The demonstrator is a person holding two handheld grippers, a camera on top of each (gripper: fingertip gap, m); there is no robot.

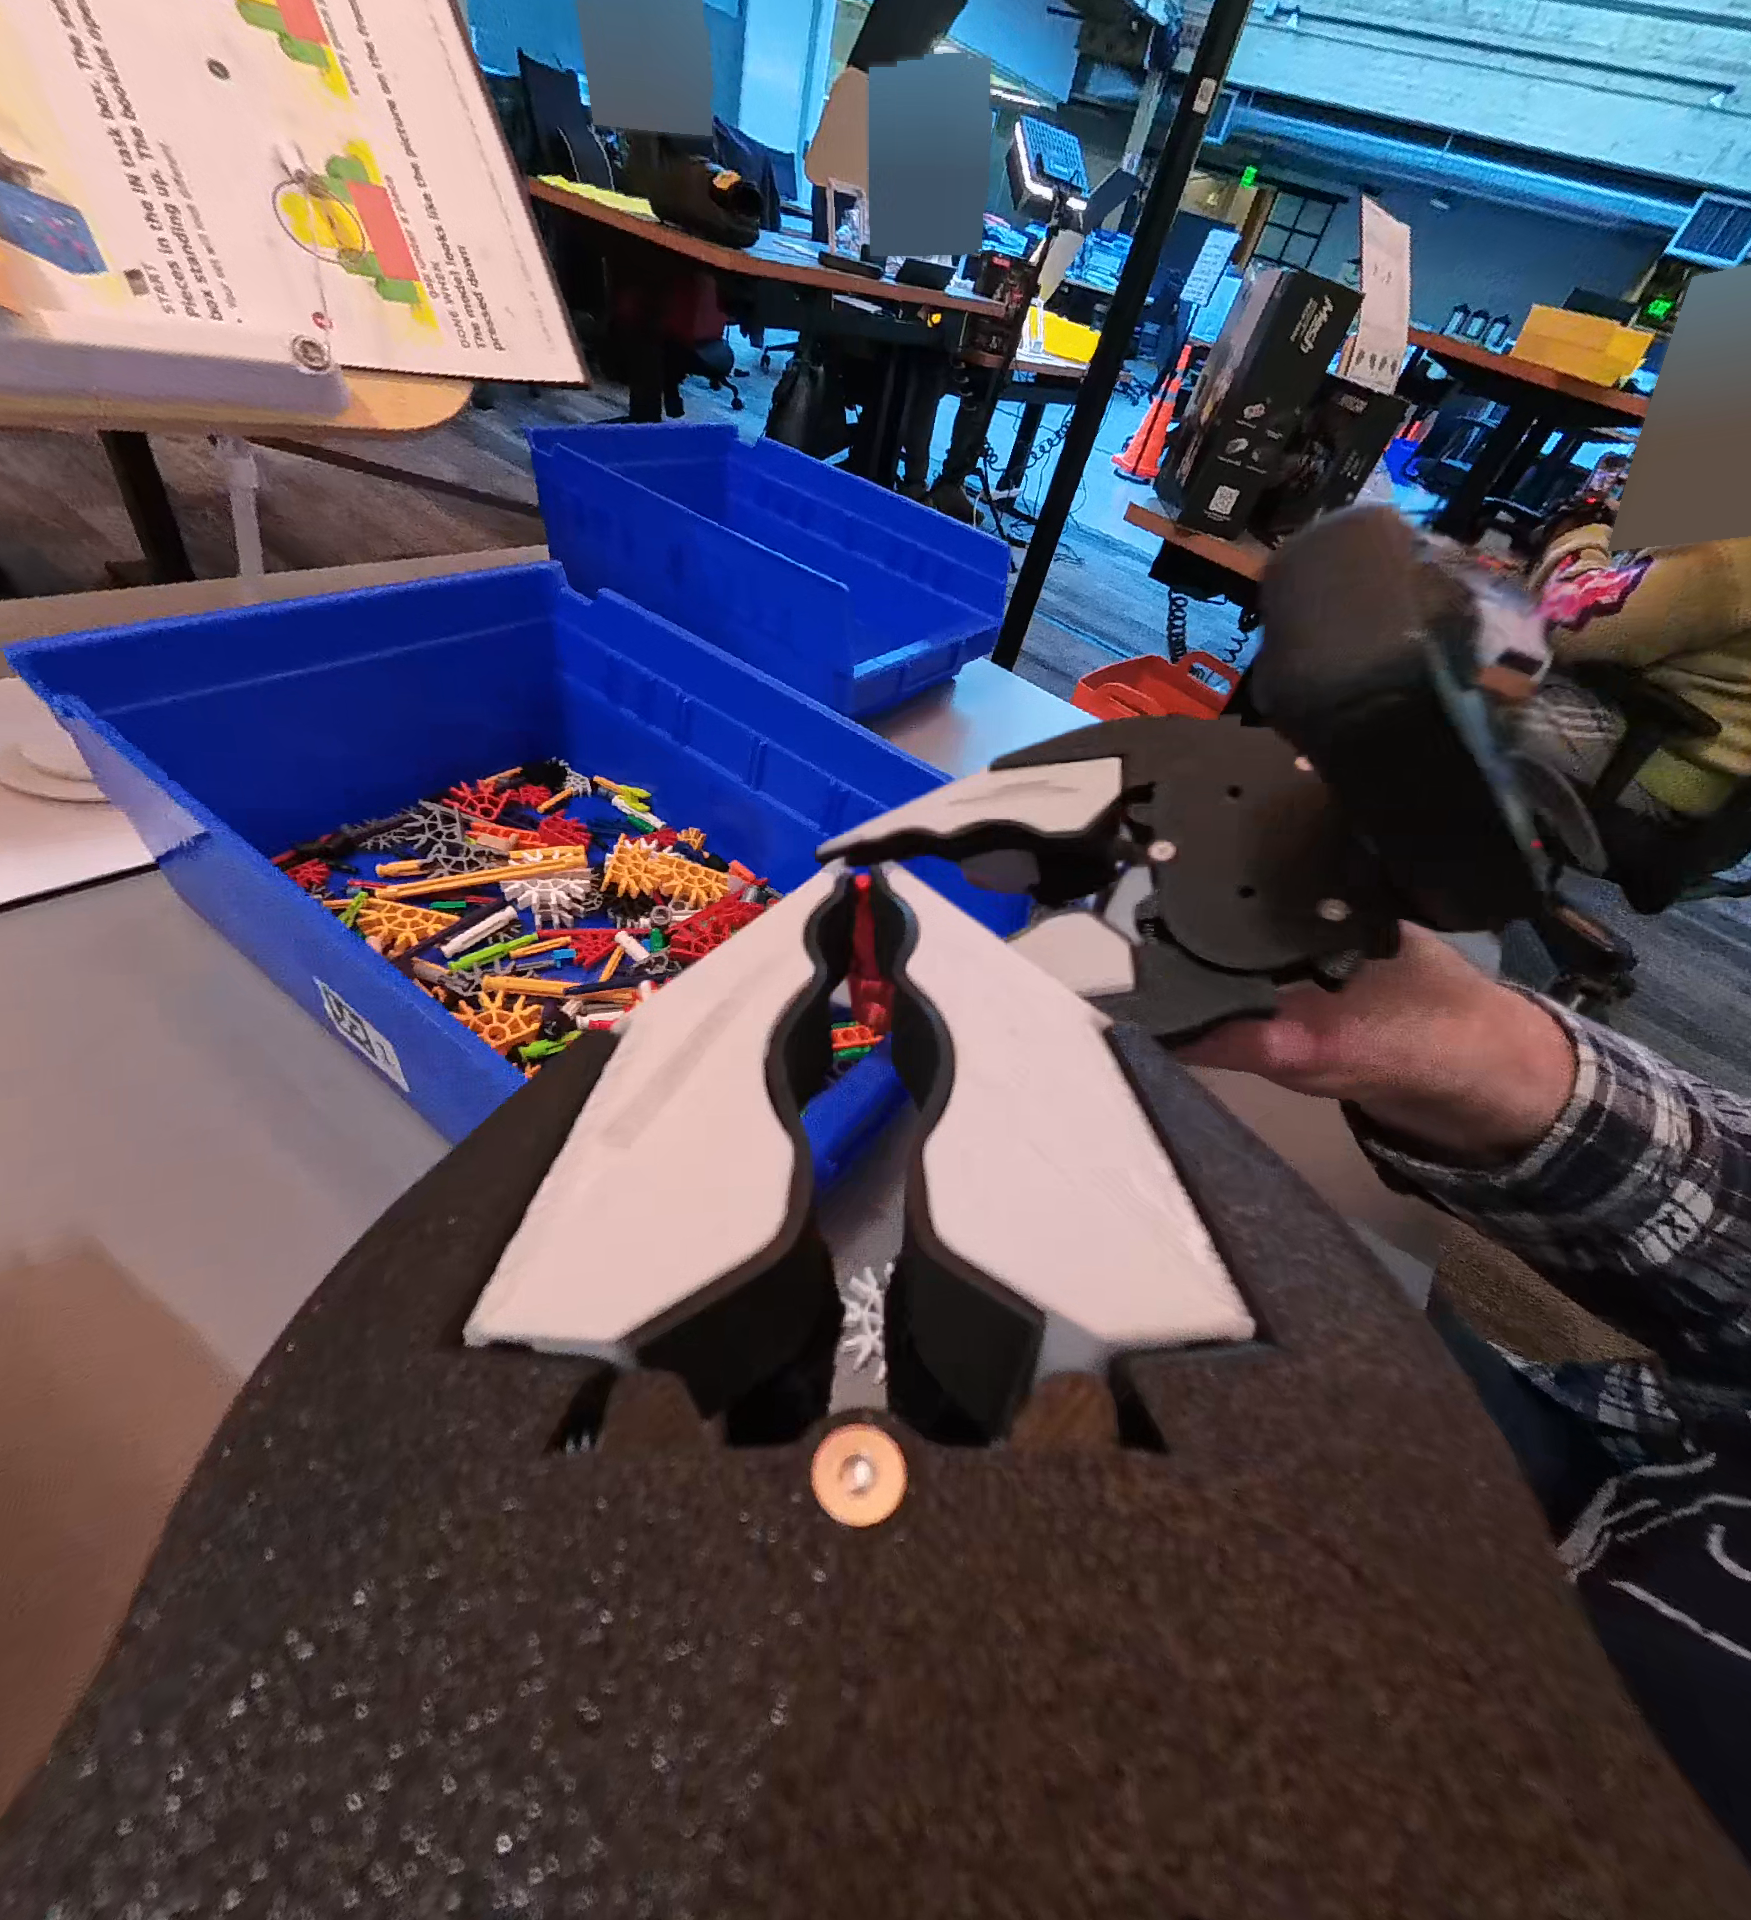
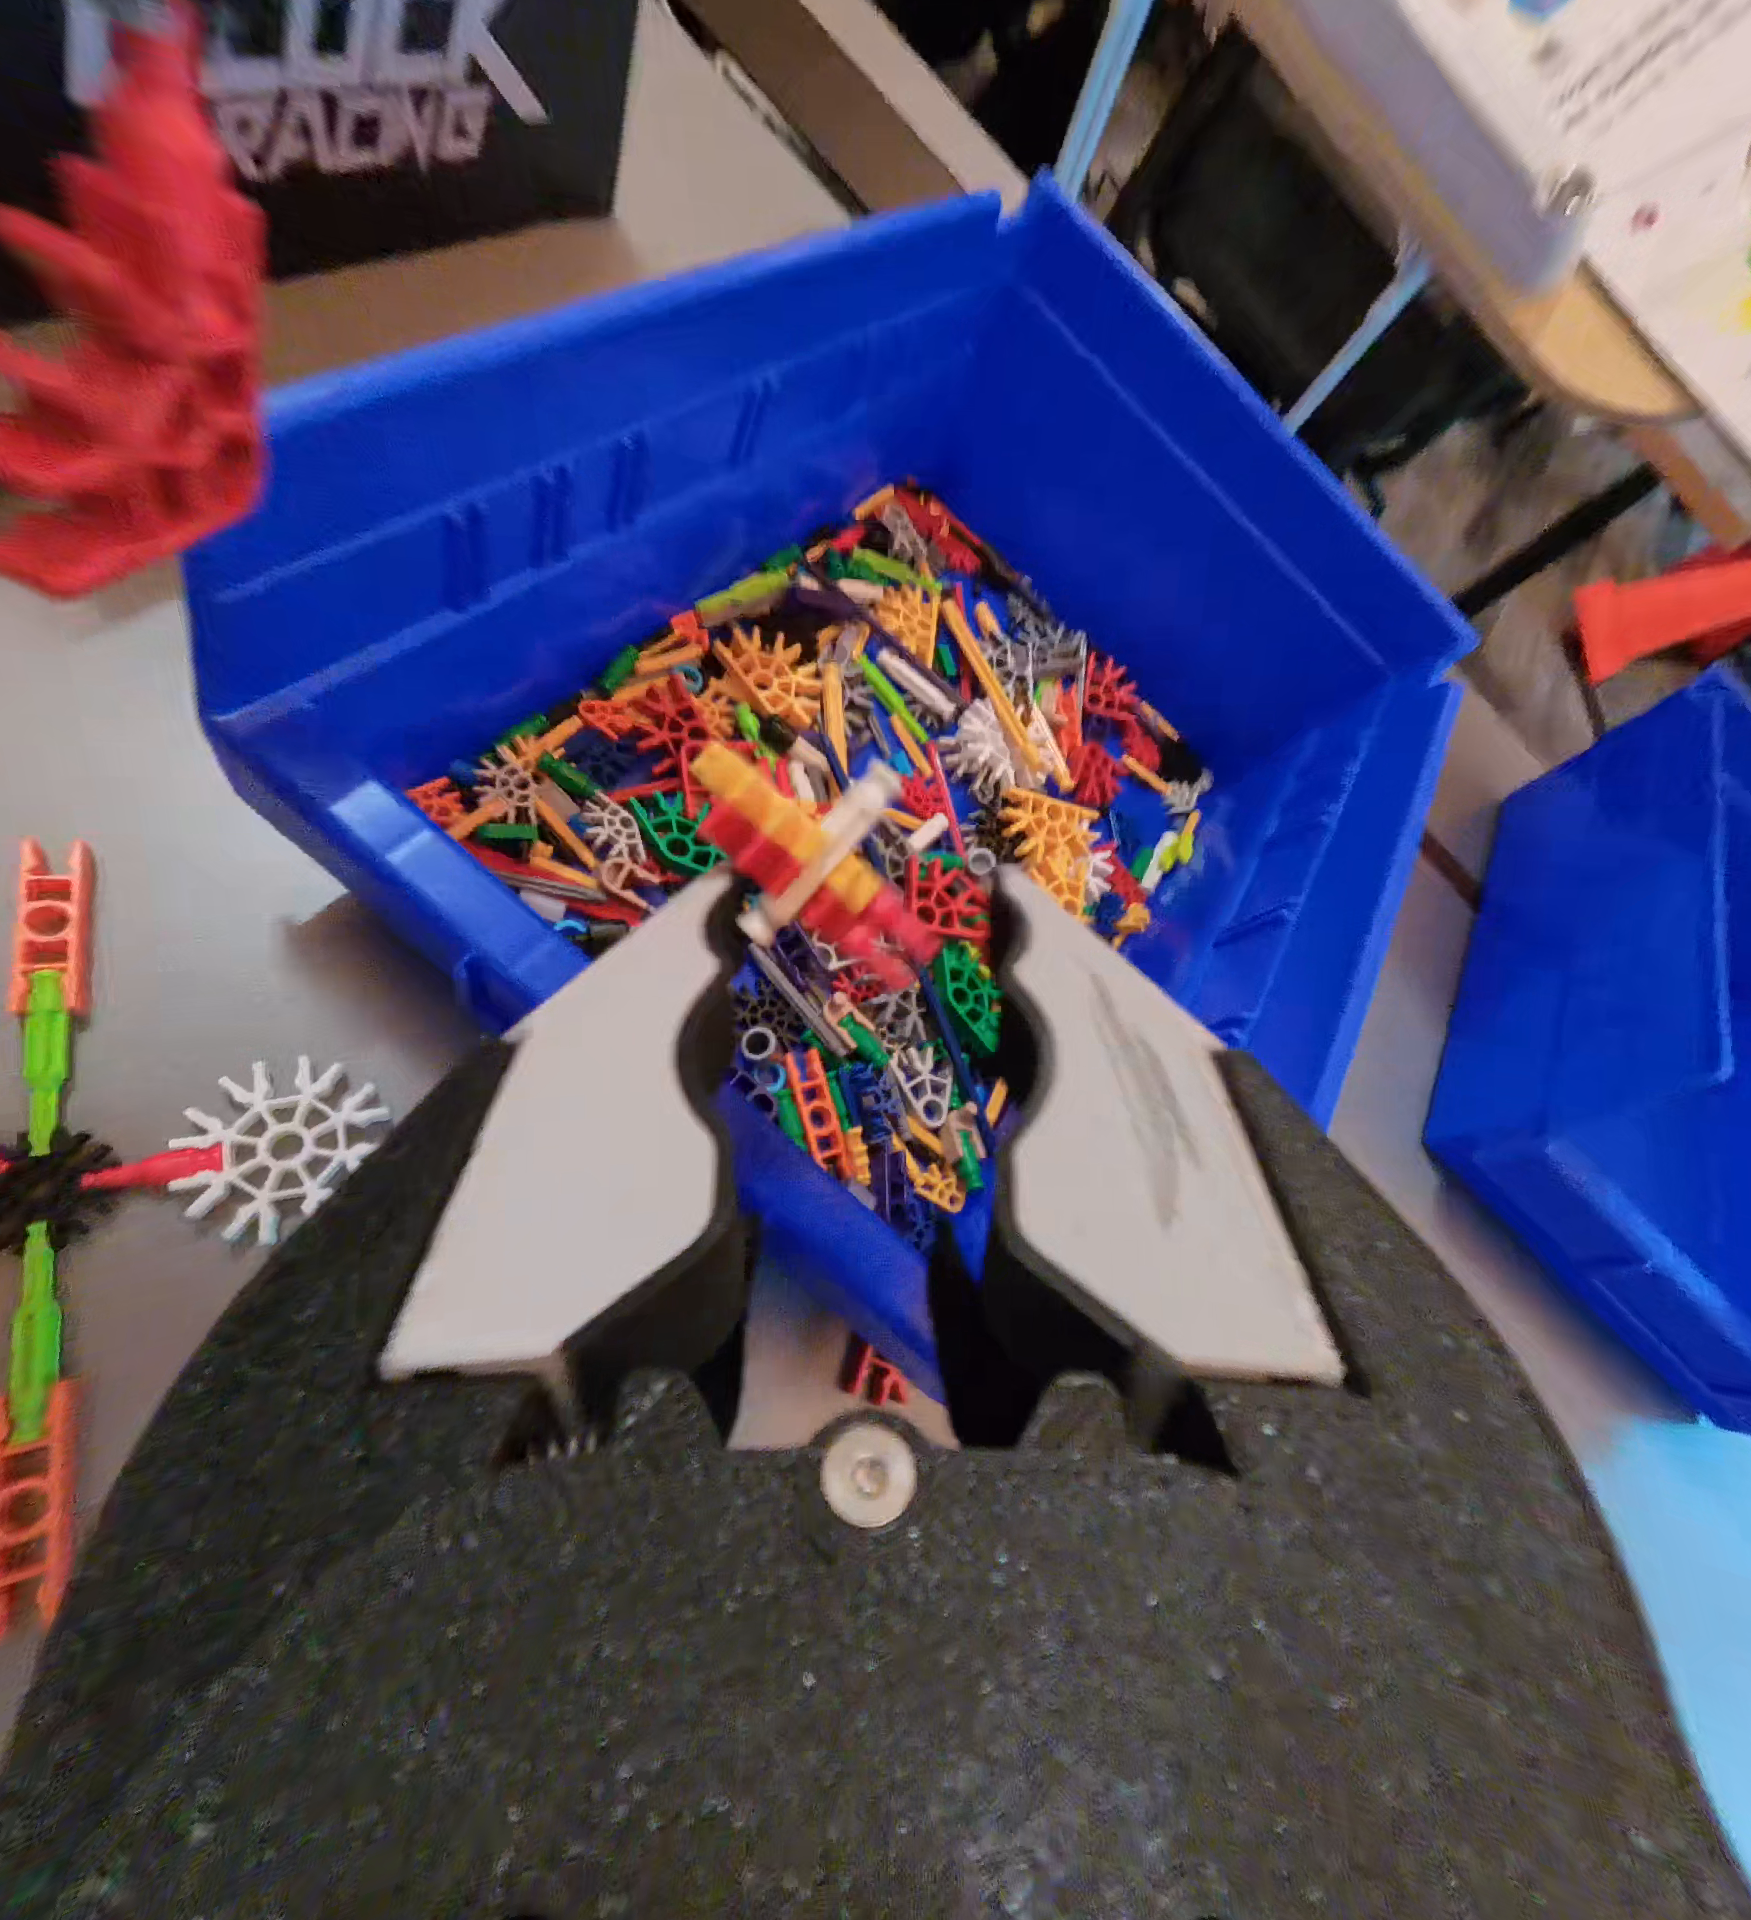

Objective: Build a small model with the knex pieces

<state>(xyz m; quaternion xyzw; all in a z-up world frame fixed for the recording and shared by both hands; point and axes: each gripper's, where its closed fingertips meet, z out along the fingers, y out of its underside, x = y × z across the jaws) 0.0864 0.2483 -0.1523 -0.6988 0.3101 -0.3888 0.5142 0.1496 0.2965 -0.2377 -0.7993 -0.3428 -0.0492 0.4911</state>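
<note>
Both tools blur: left tool pinches half-hidden red piece, right tool gapes.

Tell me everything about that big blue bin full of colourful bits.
The big blue plastic bin is an open-topped, rectangular storage box with ribbed walls and a lower front lip. A white label sits on one outer side. It rests on the pale grey tabletop, beside an empty blue bin. Its floor is covered by a loose heap of small plastic construction rods and connectors in orange, red, yellow, green, white and grey.
</note>
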